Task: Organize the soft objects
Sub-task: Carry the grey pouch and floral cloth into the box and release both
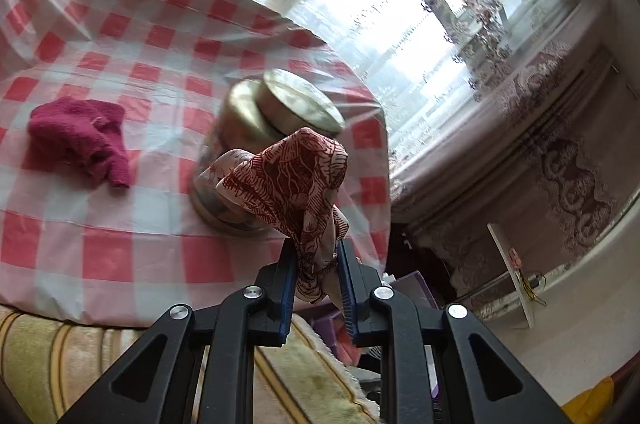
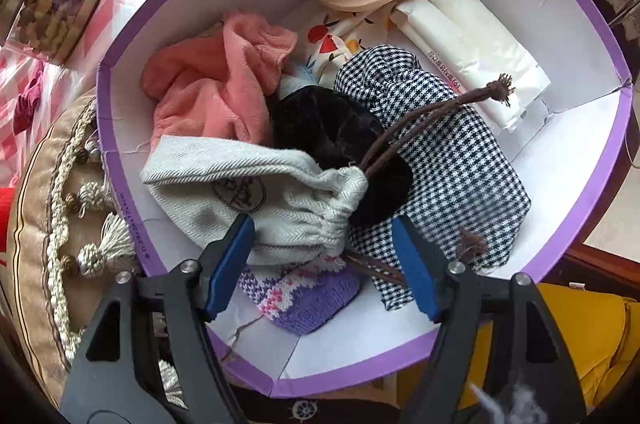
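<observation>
My left gripper (image 1: 316,256) is shut on a red-and-white patterned cloth (image 1: 292,179) and holds it up beyond the near edge of the checked table (image 1: 100,71). A crumpled magenta cloth (image 1: 80,139) lies on the table at the left. My right gripper (image 2: 320,244) is open and empty over a round purple box (image 2: 580,183). In the box lie a grey drawstring pouch (image 2: 264,195), a pink towel (image 2: 212,87), a black velvet piece (image 2: 332,131), a houndstooth cloth (image 2: 448,159), a purple knit (image 2: 308,292) and white packets (image 2: 476,43).
A glass jar with a gold lid (image 1: 256,127) stands on the table just behind the held cloth; it also shows in the right wrist view (image 2: 52,3). A tasselled cushion (image 2: 60,224) lies left of the box. Curtains and a window (image 1: 400,3) are behind the table.
</observation>
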A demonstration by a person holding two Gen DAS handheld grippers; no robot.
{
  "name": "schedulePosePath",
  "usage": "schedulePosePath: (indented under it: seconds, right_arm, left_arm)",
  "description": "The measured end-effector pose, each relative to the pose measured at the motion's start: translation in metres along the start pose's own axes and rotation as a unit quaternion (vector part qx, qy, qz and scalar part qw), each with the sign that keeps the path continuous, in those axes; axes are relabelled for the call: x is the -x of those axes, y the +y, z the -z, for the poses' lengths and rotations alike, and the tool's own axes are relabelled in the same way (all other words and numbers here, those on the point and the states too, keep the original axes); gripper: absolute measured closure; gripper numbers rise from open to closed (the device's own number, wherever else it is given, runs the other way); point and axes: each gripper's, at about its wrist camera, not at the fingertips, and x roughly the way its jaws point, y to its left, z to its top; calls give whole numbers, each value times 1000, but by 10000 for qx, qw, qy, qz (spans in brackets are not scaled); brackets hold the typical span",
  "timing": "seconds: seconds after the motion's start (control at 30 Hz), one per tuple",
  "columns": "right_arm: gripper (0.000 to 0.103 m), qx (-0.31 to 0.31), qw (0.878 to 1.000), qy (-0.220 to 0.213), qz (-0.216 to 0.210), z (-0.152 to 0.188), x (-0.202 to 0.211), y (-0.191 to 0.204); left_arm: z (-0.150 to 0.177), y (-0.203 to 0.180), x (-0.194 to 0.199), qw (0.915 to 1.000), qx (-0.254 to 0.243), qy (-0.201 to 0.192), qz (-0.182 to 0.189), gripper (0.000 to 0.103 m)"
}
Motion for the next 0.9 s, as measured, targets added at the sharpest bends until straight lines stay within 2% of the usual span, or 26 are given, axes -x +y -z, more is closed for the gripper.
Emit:
schedulePosePath:
  seconds: [0.03,0.13,0.37,0.4,0.47,0.57,0.67,0.8,0.9]
  right_arm:
    - [19,47,10000,-19,-5,3,5,-2]
    - [18,215,9996,-179,-38,14,22,-11]
    - [18,242,9974,-632,-226,20,55,-32]
    - [18,231,9973,-664,-234,18,57,-35]
    - [18,229,9970,-678,-296,18,57,-42]
    - [18,216,9967,-685,-377,7,54,-39]
    - [18,230,9964,-701,-420,0,45,-34]
    - [18,514,9924,-927,-624,-5,50,-20]
    - [18,1070,9884,-1036,-299,-14,49,8]
  left_arm:
    - [2,-13,-9,9998,-114,117,89,82]
    - [9,-48,-40,9974,-402,488,349,82]
    - [29,-107,-102,9880,-748,1196,627,81]
    - [32,-112,-109,9866,-778,1278,647,80]
    - [39,-122,-125,9828,-857,1496,662,66]
    - [49,-124,-137,9797,-898,1687,607,55]
    - [53,-116,-138,9799,-841,1747,463,55]
    - [50,-99,-124,9842,-699,1596,318,55]
    - [48,-83,-113,9870,-530,1500,235,55]
